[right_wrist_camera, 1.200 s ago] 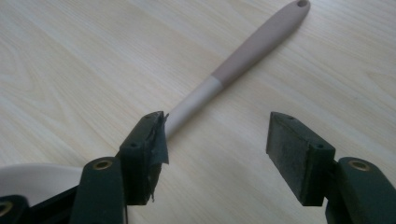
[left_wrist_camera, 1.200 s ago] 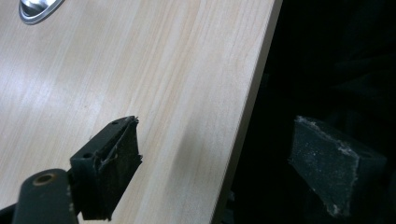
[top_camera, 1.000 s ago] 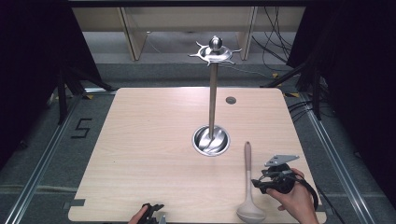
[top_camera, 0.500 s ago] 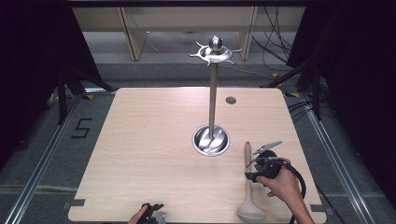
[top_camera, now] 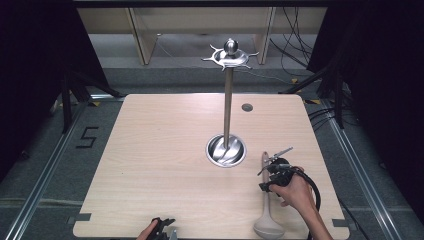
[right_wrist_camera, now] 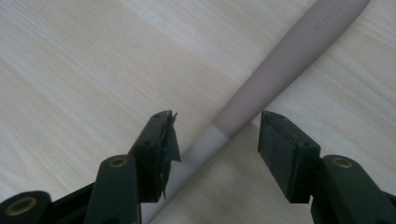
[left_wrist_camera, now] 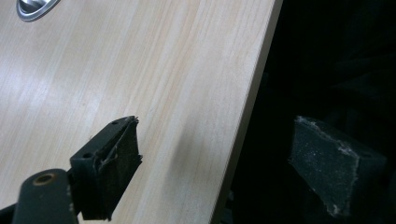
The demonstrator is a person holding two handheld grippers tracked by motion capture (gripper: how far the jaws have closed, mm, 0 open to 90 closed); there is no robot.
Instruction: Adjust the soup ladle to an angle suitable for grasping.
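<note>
A taupe ladle [top_camera: 268, 227] lies on the wooden table [top_camera: 150, 150], bowl toward the front edge and handle pointing at the stand. My right gripper [top_camera: 266, 178] hangs low over the handle's upper half. In the right gripper view the ladle handle [right_wrist_camera: 285, 60] runs diagonally between the open jaws of my right gripper [right_wrist_camera: 217, 133], and the pads stand clear of it on both sides. My left gripper [top_camera: 162, 223] rests at the table's front edge. In its own view the left gripper [left_wrist_camera: 215, 144] is open and holds nothing, one jaw over the table [left_wrist_camera: 116, 70], the other past the edge.
A metal utensil stand rises from a round base [top_camera: 226, 150] near the table's middle, its pole [top_camera: 228, 110] topped by a ring of hooks [top_camera: 230, 56]. The base's rim [left_wrist_camera: 32, 7] shows in the left gripper view. A small round hole [top_camera: 247, 107] sits farther back.
My right gripper has moved left from the table's right side until it stands over the ladle handle. The left gripper and the ladle have stayed in place.
</note>
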